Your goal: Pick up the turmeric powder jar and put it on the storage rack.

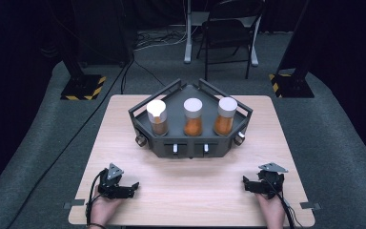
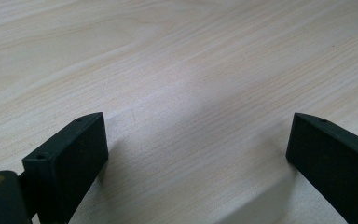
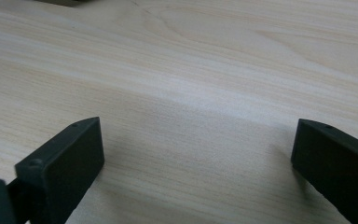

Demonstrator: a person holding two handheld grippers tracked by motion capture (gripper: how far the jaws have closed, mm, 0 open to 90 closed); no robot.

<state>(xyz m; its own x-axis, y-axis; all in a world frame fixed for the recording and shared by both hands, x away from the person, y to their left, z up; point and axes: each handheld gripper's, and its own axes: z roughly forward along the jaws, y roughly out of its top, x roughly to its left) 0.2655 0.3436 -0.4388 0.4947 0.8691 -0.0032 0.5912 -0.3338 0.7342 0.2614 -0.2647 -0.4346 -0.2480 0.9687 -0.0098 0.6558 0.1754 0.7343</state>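
Both grippers parked low at the counter's near edge, one toward each near corner, each in a hand coming in from the bottom. Left gripper (image 1: 132, 186) sits near the near-left corner, jaws pointing inward toward the counter's middle; in the left gripper view its jaws stand wide apart with bare wood grain between them, nothing held. Right gripper (image 1: 246, 182) sits near the near-right corner, jaws also pointing inward; in the right gripper view jaws wide apart, bare wood between. Counter (image 1: 200, 191) is light wood, and the whole stretch between the two grippers is bare board. Dark grey angled rack (image 1: 190, 148) stands at the middle of the far half, well apart from both grippers, its flat front face (two small white tabs on it) turned to the near edge. Three white-capped jars stand upright in a row in the rack: left jar (image 1: 157, 117) with brownish fill, middle jar (image 1: 193, 117) with orange fill, right jar (image 1: 226, 116) with orange fill. The jars are apart from each other, not touching. Small round knobs stick out at the rack's lower left and lower right corners (too small to tell more). Neither gripper touches rack or jars.
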